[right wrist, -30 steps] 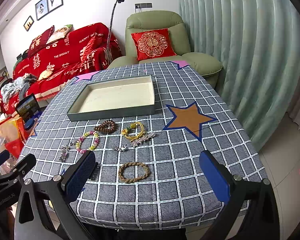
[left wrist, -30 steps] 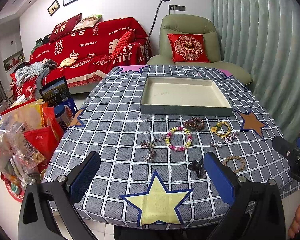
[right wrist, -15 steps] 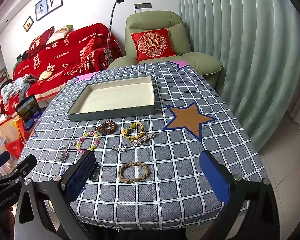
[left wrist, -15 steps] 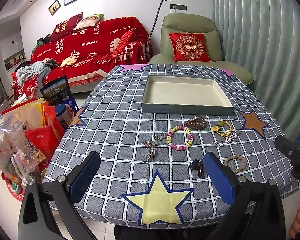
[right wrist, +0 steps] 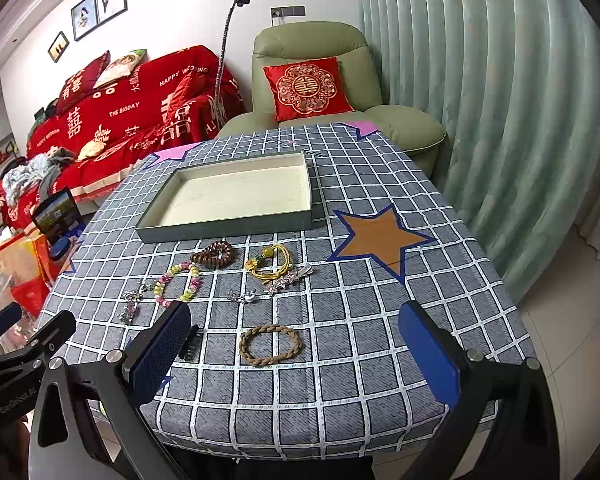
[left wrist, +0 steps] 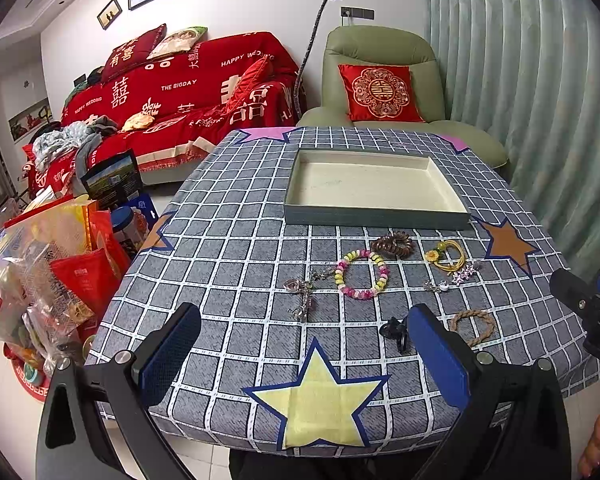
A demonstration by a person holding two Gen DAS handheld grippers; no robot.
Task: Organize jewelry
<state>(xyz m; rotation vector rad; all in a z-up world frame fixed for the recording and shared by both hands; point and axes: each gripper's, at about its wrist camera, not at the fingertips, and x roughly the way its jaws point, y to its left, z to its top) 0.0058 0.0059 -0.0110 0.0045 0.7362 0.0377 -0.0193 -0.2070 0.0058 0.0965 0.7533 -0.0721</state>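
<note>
Both grippers, left gripper (left wrist: 304, 354) and right gripper (right wrist: 296, 350), wide open, empty; lower right squarely over braided tan rope bracelet (right wrist: 270, 345) at 12 o'clock, then carry to shallow grey-green tray (right wrist: 224, 229).

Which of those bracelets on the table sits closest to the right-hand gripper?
The braided rope bracelet, plain tan, lying alone just ahead of the right gripper; the other bracelets lie farther off by the tray.

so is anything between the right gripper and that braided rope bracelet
Nothing visible. The braided rope bracelet lies flat on the tablecloth, just ahead of the open right gripper. The black hair claw sits off to its left.
</note>
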